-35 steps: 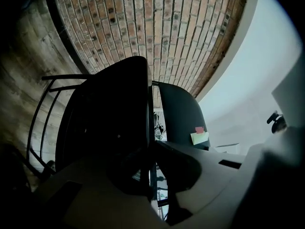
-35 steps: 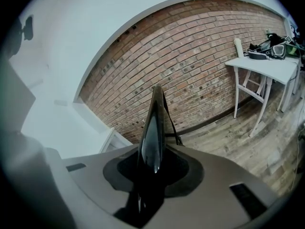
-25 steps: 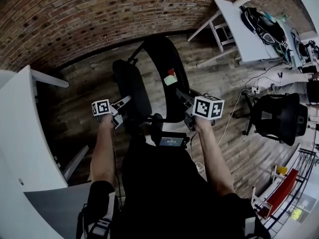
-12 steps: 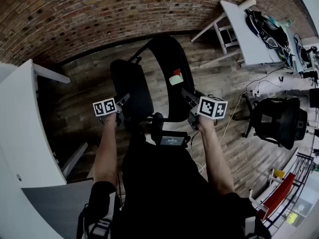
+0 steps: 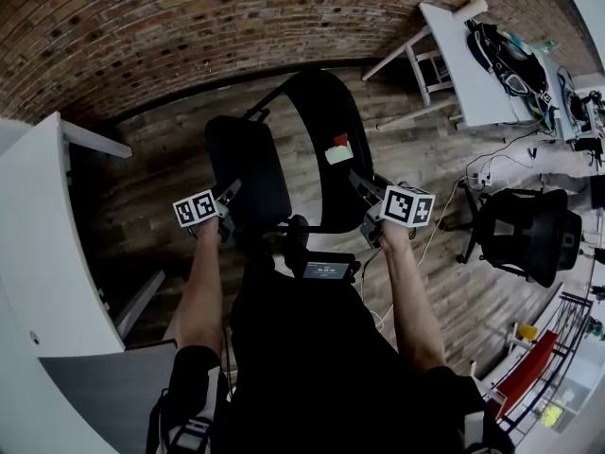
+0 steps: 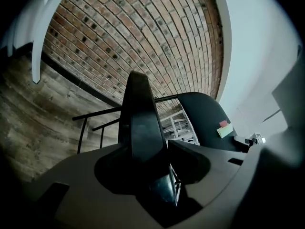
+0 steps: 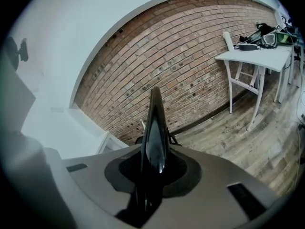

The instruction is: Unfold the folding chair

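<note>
A black folding chair (image 5: 321, 140) stands on the wood floor before the brick wall. Its larger panel carries a red and green note (image 5: 337, 149). Its smaller panel (image 5: 248, 168) is to the left. My left gripper (image 5: 230, 197) is at the smaller panel's near edge. In the left gripper view that panel's edge (image 6: 140, 118) stands between the jaws of the left gripper (image 6: 155, 151), open, with a gap on the right side. My right gripper (image 5: 361, 187) is shut on the larger panel's near edge, seen as a thin black blade (image 7: 155, 128) rising from the right gripper (image 7: 151, 171).
A white table (image 5: 468, 64) with goggles and gear stands at the back right. A black office chair (image 5: 529, 225) and floor cables (image 5: 492, 164) are at right. A white desk (image 5: 47, 244) fills the left. A small screen (image 5: 326, 270) hangs at the person's chest.
The left gripper has rolled and dipped a little at the smaller panel's edge. The right gripper has sunk slightly with the larger panel still in it.
</note>
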The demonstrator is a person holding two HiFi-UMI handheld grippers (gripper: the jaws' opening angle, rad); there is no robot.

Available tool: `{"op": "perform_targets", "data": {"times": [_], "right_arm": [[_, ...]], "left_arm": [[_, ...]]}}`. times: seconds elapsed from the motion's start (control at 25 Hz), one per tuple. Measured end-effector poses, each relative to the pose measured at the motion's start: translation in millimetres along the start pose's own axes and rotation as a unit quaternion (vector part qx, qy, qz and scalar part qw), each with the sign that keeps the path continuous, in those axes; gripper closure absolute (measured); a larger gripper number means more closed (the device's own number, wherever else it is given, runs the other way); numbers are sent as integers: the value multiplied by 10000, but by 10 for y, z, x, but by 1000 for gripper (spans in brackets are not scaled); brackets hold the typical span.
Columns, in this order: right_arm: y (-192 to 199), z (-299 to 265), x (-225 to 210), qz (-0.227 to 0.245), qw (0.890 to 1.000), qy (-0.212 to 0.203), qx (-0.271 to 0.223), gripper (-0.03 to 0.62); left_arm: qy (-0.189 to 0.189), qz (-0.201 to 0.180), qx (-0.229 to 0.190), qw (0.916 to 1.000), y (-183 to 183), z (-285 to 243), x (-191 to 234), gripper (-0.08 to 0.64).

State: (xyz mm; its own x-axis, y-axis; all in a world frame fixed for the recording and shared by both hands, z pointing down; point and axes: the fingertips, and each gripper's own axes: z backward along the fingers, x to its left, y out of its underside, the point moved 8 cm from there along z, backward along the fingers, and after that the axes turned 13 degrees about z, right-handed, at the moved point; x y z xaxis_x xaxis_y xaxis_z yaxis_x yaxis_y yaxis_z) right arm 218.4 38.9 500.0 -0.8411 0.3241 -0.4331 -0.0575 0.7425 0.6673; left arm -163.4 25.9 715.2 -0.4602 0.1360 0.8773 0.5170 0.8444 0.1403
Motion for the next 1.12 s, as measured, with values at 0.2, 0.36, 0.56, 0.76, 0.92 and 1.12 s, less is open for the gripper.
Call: {"op": "perform_targets", "data": {"times": [0.2,0.36,0.56,0.76,0.92,1.12], "right_arm": [[13,-32,-98,-85,9999,-97,-46,517],[38,-33,-167,-108,9998,-164,-64,517],[24,-8,-301,-201,9994,-263,-125,517],[26,19,-487,-295,9988,-359,-156,517],[114,1,-627,-405,9980,-457,-154,517],[143,-23,-718,-508,9971,-541,-184,517]], "left_arm": [[-84,92,-67,9999,-39,19,96,347],[-52,158,-97,9998,-39,26,142,347],[16,89,-30,10000,-31,-44,93,347],[-99,95,-28,9999,-30,-66,108,347],[-266,156,-86,9995,-35,-27,211,347],[-301,214,-161,9992,-66,10,325,347]]}}
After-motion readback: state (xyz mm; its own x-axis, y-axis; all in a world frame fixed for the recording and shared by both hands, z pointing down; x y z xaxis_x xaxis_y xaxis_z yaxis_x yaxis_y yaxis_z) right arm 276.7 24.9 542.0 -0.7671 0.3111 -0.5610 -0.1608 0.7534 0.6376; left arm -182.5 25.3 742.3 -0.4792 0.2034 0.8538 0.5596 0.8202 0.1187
